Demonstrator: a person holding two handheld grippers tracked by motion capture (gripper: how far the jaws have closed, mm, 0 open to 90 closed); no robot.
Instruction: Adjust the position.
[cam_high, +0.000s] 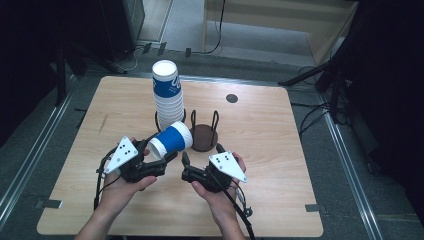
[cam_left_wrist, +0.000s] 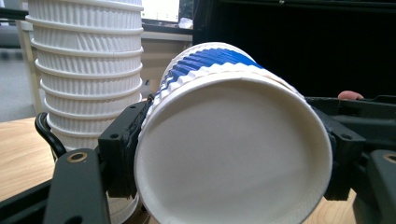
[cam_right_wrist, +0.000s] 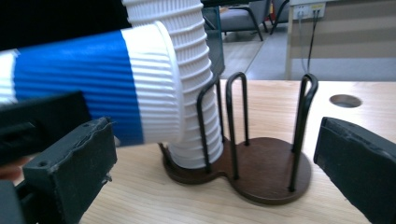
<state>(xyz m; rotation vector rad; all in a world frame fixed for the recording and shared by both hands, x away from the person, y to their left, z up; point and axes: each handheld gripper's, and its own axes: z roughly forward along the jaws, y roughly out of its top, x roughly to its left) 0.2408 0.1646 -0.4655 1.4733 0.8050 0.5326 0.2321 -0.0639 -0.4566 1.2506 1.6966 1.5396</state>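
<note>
A blue-and-white ribbed paper cup lies on its side above the table, and my left gripper is shut on it near the rim. In the left gripper view the cup's open mouth faces the camera, with a black pad pressed on each side. A tall stack of the same cups stands in one ring of a wire holder with a brown base. My right gripper is open just right of the held cup, in front of the holder. Its jaws are wide apart, framing the holder's bare ring.
The light wooden table has a small round hole at the back right. Dark stands, cables and grey floor surround the table. The cup stack leans slightly inside its wire uprights.
</note>
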